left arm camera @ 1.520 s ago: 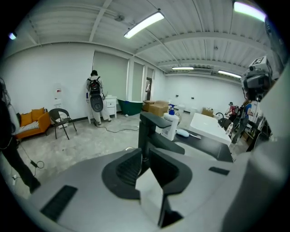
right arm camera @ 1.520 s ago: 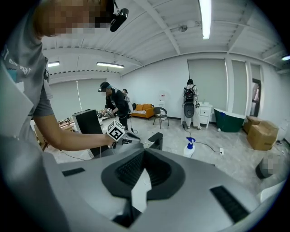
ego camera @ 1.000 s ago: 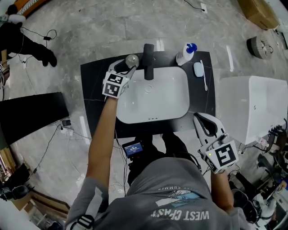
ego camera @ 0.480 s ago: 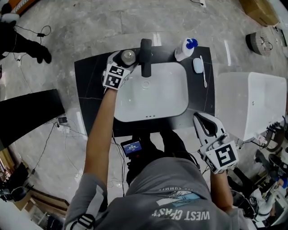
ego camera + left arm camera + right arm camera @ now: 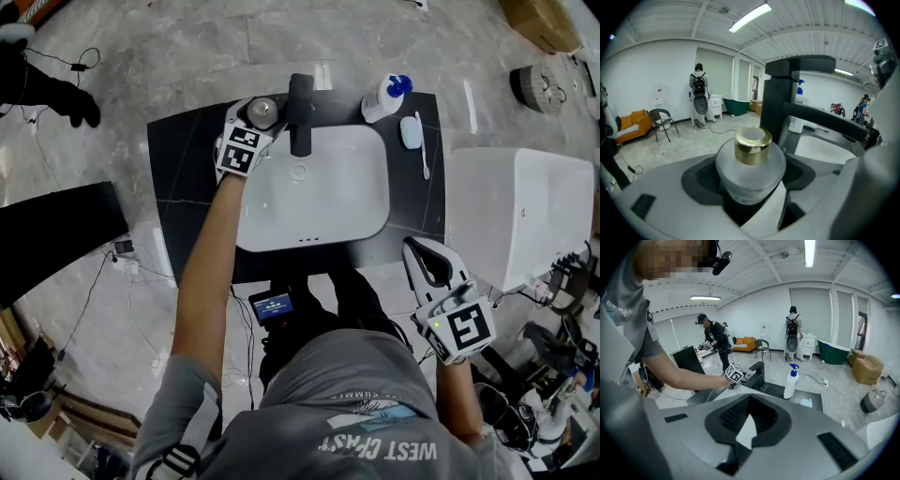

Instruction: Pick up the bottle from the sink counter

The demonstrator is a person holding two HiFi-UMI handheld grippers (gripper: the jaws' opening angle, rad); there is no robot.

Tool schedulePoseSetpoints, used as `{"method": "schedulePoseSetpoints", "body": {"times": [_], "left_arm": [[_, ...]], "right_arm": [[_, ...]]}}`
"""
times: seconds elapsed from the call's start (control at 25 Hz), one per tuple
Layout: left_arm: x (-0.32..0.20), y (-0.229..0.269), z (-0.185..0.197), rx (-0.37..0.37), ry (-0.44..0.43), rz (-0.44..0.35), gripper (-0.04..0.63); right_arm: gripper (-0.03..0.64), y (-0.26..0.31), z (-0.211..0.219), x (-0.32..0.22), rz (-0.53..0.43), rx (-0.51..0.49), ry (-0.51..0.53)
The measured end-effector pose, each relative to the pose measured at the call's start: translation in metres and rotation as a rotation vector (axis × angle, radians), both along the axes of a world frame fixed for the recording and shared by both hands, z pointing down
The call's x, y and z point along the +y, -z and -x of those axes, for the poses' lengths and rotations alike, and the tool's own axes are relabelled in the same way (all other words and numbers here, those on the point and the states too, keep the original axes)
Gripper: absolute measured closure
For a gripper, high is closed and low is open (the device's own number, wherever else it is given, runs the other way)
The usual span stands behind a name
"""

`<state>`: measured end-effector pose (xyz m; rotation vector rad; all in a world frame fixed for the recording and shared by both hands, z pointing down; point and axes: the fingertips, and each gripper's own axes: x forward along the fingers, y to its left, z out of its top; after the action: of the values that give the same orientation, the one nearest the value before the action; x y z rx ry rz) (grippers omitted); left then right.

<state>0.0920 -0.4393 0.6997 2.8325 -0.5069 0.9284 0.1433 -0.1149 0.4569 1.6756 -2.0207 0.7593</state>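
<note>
A squat frosted bottle (image 5: 263,109) with a gold cap stands on the black counter (image 5: 183,178) at the back left, beside the black faucet (image 5: 300,112). My left gripper (image 5: 259,118) reaches over the counter with a jaw on each side of it. In the left gripper view the bottle (image 5: 750,154) fills the space between the dark pads of the left gripper (image 5: 750,180). The jaws stand wide and are closing on it; no pad visibly presses. My right gripper (image 5: 419,246) hangs at the counter's front right, shut and empty, and the right gripper (image 5: 749,401) looks across the sink.
A white basin (image 5: 314,187) fills the middle of the counter. At the back right stand a white pump bottle (image 5: 384,97) with a blue top, a small white dish (image 5: 411,133) and a toothbrush (image 5: 424,150). A white tub (image 5: 520,220) stands right of the counter. People are in the background.
My left gripper has pushed a little further back along the counter and its jaws have spread wider round the bottle. The right gripper has stayed put.
</note>
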Motion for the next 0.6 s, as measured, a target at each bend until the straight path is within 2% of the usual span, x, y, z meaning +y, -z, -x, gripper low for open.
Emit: {"method": "schedulePoseSetpoints", "body": {"times": [0.04,0.2,0.4,0.6], "left_arm": [[-0.002,-0.001,0.0,0.005,0.006,-0.006,0.258],[-0.005,-0.004,0.001,-0.008,0.016,-0.022,0.261],[0.001,-0.003,0.009,-0.005,0.044,0.019,0.262],[0.014,0.006,0.024,0.003,0.058,0.013,0.262]], "right_arm": [[0.615,-0.001,0.0,0.001,0.003,0.001,-0.001],[0.615,-0.003,-0.001,0.004,0.009,0.002,-0.005],[0.615,-0.004,0.001,0.006,0.006,0.004,0.001],[0.615,-0.005,0.0,0.008,-0.01,0.002,0.009]]}}
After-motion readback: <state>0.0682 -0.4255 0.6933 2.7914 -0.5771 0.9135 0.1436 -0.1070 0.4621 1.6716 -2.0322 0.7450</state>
